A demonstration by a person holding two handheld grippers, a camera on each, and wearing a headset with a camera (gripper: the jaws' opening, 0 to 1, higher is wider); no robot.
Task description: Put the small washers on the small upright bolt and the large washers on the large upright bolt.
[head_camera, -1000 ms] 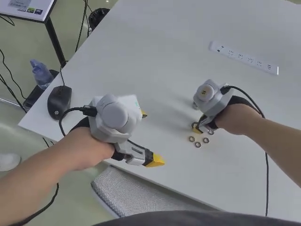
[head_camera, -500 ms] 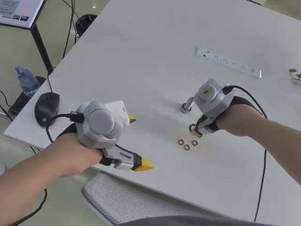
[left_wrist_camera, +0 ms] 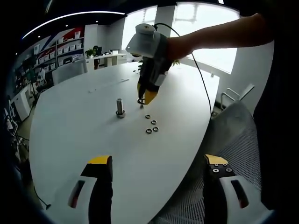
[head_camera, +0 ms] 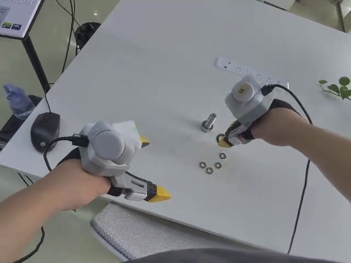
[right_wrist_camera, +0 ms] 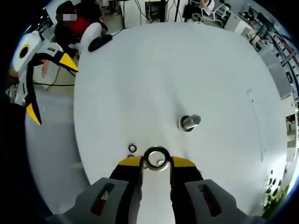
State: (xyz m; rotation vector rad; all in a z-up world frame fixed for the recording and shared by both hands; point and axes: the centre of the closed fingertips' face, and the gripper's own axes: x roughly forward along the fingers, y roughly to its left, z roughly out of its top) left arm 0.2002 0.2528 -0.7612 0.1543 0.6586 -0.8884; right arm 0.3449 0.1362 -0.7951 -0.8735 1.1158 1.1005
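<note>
Right gripper view looks along the yellow-tipped jaws of the right gripper (right_wrist_camera: 157, 161), which are drawn in on a held washer (right_wrist_camera: 157, 149). The ring is pinched at its two sides, with its hole facing the camera. Just beyond it the upright bolt (right_wrist_camera: 189, 122) stands head down on the white tabletop (right_wrist_camera: 154, 70), apart from the ring. Two of the loose washers (right_wrist_camera: 132, 148) lie flat just left of the jaws.

In the head view the right gripper (head_camera: 225, 141) sits just beside the bolt (head_camera: 208, 122). Four loose washers (head_camera: 209, 170) lie on the tabletop (head_camera: 164, 66) in front of them: three close together, and a fourth nearer the gripper. The left gripper (head_camera: 151, 167) is held over the near edge of the tabletop, well apart from the washers.

Its own view shows the left gripper (left_wrist_camera: 158, 161) with its jaws spread wide and nothing between them, facing the bolt (left_wrist_camera: 120, 108), the loose washers (left_wrist_camera: 149, 131) and the right gripper (left_wrist_camera: 147, 95). A power strip (head_camera: 247, 70) lies farther back, and a mouse (head_camera: 44, 130) rests near the left edge.
</note>
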